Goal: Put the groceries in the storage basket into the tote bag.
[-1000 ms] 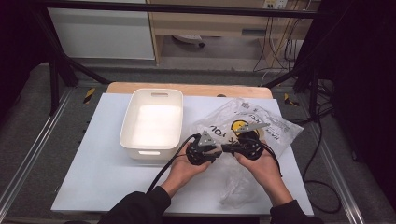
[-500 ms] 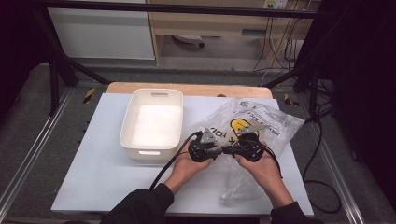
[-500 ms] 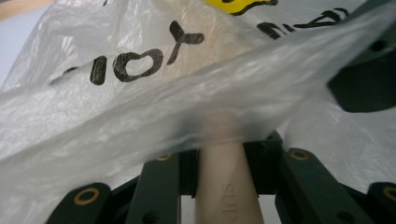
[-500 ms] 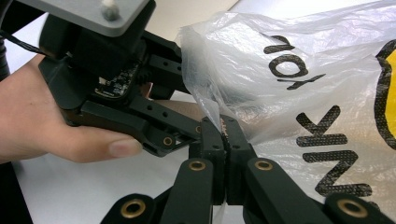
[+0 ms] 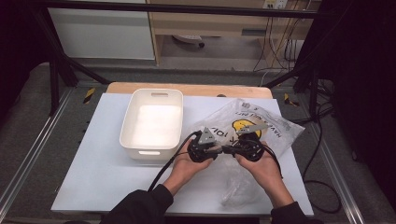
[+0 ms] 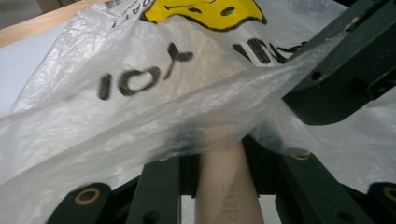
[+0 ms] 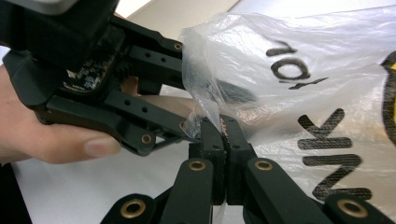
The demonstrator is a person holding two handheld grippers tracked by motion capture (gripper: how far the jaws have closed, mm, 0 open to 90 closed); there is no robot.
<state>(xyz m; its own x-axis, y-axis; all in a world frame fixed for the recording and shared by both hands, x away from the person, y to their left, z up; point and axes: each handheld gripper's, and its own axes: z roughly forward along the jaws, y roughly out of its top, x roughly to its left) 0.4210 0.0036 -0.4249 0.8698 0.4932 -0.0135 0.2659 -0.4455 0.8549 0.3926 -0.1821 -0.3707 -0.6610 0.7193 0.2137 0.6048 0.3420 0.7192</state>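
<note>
A: Reading from the left edge: what lies where?

B: First the white rectangular plastic bin (image 5: 153,122), empty, on the pale grey surface (image 5: 93,163). Just right of it, the left tool (image 5: 204,148); then the right tool (image 5: 247,145), the two nearly touching at the near edge of the crinkled clear plastic bag with black lettering and a yellow face (image 5: 261,128).

A: State of each tool?

B: The left tool (image 6: 219,186) has its jaws part open around a tan cylinder (image 6: 226,186), with bag film draped over the tips; whether the pads press on it cannot be told. The right tool (image 7: 223,140) is closed, pinching the bag (image 7: 327,93) at its edge.

A: And the governing relation?

B: The bag lies beyond and to the right of both tools, its mouth edge facing the left tool. The cylinder's long axis runs along the left jaws, pointing into the film. Judged so, the left hand (image 5: 184,165) would drive inward while the right holds the edge.
</note>
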